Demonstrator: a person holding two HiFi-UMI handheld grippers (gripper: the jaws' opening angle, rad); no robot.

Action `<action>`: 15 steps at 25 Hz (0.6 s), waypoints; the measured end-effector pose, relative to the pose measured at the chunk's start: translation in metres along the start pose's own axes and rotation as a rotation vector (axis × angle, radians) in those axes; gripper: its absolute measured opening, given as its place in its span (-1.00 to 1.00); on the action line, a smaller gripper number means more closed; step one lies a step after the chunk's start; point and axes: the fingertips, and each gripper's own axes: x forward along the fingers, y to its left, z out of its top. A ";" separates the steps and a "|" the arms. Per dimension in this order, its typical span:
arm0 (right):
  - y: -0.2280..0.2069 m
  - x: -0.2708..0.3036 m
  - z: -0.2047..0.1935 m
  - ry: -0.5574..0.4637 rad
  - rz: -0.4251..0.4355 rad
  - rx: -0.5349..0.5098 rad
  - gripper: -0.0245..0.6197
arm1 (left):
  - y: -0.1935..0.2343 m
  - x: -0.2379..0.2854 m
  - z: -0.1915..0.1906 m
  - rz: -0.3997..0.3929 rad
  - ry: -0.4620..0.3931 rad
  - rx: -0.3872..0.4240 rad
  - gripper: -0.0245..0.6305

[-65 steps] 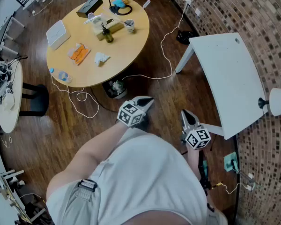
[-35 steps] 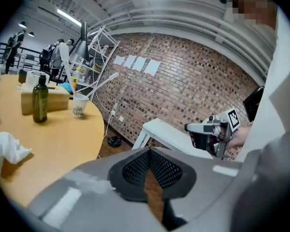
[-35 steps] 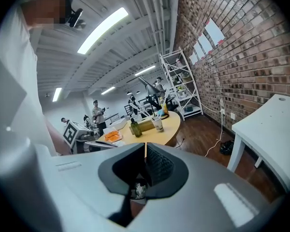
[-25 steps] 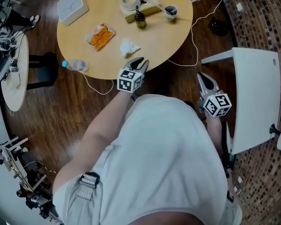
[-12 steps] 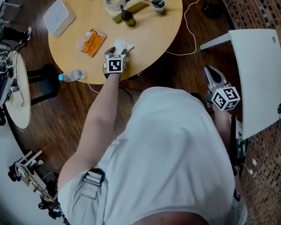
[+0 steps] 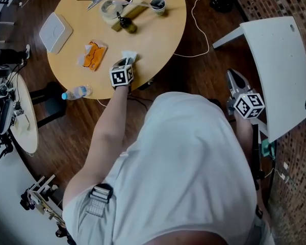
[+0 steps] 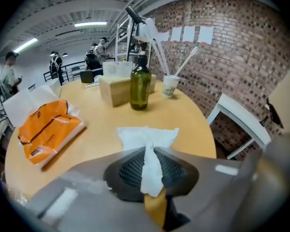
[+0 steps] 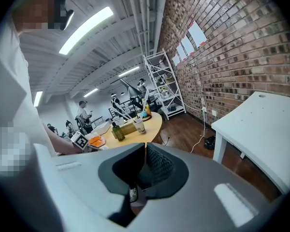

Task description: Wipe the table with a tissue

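Table [image 6: 163, 32], round and of pale wood, carries the whole job, and the wiping has to start at its edge nearest the person. A white side table [image 6: 275, 60] stands well off to the right, and the right gripper [image 6: 234, 78] hangs beside it over the floor, jaws together on nothing, far from the work. The left gripper [image 6: 124, 62] is the one in place: it reaches just over that near edge, its jaws have just been closing, and they now pinch the tissue [image 7: 147, 135]. A thin fold runs back between the pads along the gripper's own line, while the loose sheet fans out flat on the wood ahead of the tips, toward the green bottle [image 7: 140, 83] in the middle (the orange packet [image 7: 47, 129] lies to its left). Bare wood ahead and to the right looks the likeliest path for a stroke.
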 end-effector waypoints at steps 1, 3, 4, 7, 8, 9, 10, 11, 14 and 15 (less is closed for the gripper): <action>-0.002 -0.002 0.000 -0.007 -0.007 0.005 -0.87 | -0.013 0.000 0.005 -0.039 -0.026 0.001 -0.77; -0.004 -0.007 -0.001 -0.019 -0.023 0.020 -0.87 | -0.043 -0.003 0.017 -0.133 -0.073 0.001 -0.77; -0.005 -0.009 -0.003 -0.023 -0.030 0.028 -0.87 | -0.060 -0.005 0.023 -0.185 -0.091 0.000 -0.77; -0.005 -0.011 -0.005 -0.027 -0.035 0.030 -0.87 | -0.112 -0.010 0.034 -0.327 -0.125 0.000 -0.77; -0.005 -0.010 -0.004 -0.029 -0.034 0.026 -0.87 | -0.126 -0.011 0.037 -0.360 -0.133 0.002 -0.77; -0.005 -0.009 -0.002 -0.032 -0.033 0.024 -0.87 | -0.140 -0.013 0.039 -0.389 -0.140 0.005 -0.77; -0.004 -0.008 -0.002 -0.035 -0.033 0.023 -0.87 | -0.151 -0.016 0.041 -0.415 -0.146 0.009 -0.77; -0.003 -0.009 -0.002 -0.038 -0.036 0.024 -0.87 | -0.163 -0.018 0.042 -0.442 -0.149 0.013 -0.77; -0.007 -0.020 -0.010 -0.040 -0.066 0.041 -0.87 | -0.202 -0.023 0.045 -0.552 -0.141 0.008 -0.77; -0.010 -0.028 -0.013 -0.040 -0.085 0.051 -0.87 | -0.217 -0.024 0.047 -0.591 -0.135 0.006 -0.78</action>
